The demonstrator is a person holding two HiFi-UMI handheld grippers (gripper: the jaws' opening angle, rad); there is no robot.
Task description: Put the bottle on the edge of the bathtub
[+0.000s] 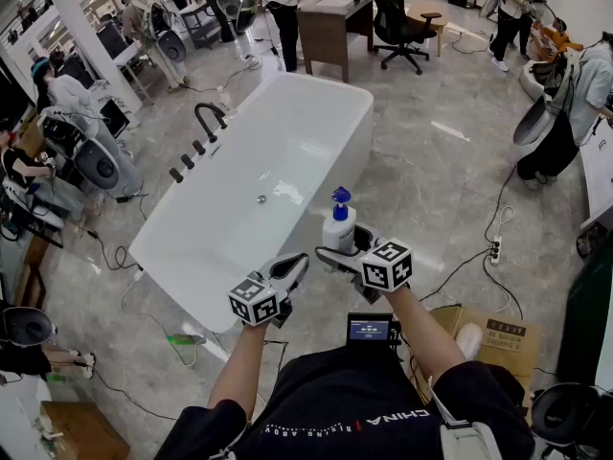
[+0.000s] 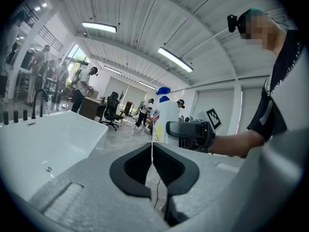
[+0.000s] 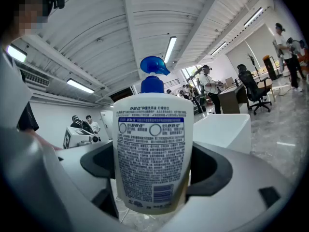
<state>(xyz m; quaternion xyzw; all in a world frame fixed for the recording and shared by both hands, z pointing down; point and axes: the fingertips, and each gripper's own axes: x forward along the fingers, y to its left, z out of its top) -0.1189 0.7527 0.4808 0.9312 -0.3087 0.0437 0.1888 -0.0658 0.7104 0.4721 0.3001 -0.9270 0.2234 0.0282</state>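
A white pump bottle (image 1: 338, 224) with a blue pump head hangs upright in the air beside the near right corner of the white bathtub (image 1: 351, 151). My right gripper (image 1: 337, 250) is shut on the bottle's lower body. In the right gripper view the bottle (image 3: 152, 158) fills the gap between the jaws of the right gripper (image 3: 152, 173), label side toward the camera, with the tub (image 3: 227, 127) behind it. My left gripper (image 1: 299, 262) hovers just left of the bottle, shut and holding nothing. In the left gripper view the left gripper (image 2: 152, 153) has its jaw tips touching; beyond them are the bottle (image 2: 166, 117) and the tub (image 2: 72, 124).
A black faucet (image 1: 209, 118) and several black knobs stand on the tub's far left rim. A cardboard box (image 1: 498, 338) lies on the floor at my right, a power strip with cables (image 1: 494, 249) beyond it. A desk (image 1: 330, 22), an office chair (image 1: 397, 17) and several people surround the tub.
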